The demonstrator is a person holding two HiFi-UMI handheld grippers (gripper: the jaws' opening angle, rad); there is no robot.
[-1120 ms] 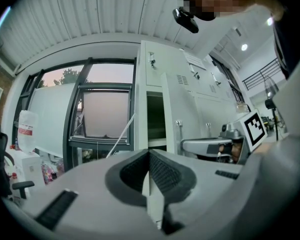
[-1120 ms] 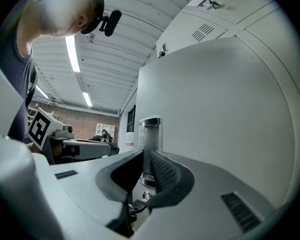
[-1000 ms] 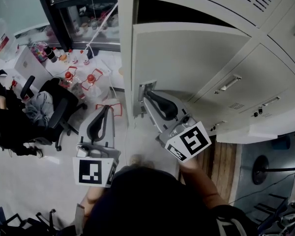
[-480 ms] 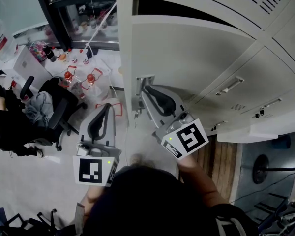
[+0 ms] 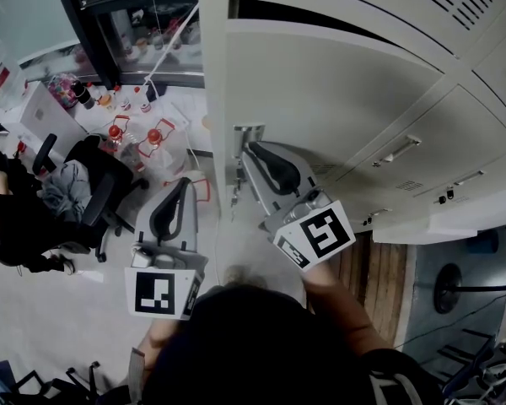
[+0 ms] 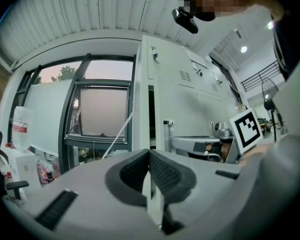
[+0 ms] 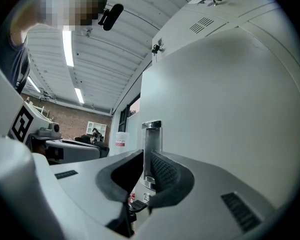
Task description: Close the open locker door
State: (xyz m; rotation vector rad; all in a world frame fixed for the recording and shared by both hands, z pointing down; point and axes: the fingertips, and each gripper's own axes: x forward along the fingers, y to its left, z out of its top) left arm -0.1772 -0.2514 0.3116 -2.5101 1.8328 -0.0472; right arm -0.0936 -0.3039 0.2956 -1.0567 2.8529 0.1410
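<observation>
Looking down from your head, you had the locker door [image 5: 320,99] across the upper middle of the frame, lying almost flat against the bank of grey lockers [image 5: 455,142], with a dark slit [image 5: 320,19] showing along its top edge. A chrome latch [image 5: 246,133] stuck out at the door's left edge, near the centre of the frame.

Your right tool [image 5: 247,150] reached up from the lower middle, and its tip met that latch. In the right gripper view the right tool [image 7: 146,156] had its jaws drawn in to a narrow slit, and the latch [image 7: 151,139] stood in that slit, with the pale door [image 7: 225,99] filling the right side of the frame.

Your left tool [image 5: 185,186] sat lower and to the left, well apart from the door and over the light floor [image 5: 34,310]. In the left gripper view the left tool [image 6: 149,154] had its jaws pressed together at the tips with nothing between them, and it pointed toward the edge of the lockers [image 6: 190,109].

An office chair [image 5: 101,184] stood at the left of the head view, below a dark-framed window [image 5: 143,24] in the upper left.
</observation>
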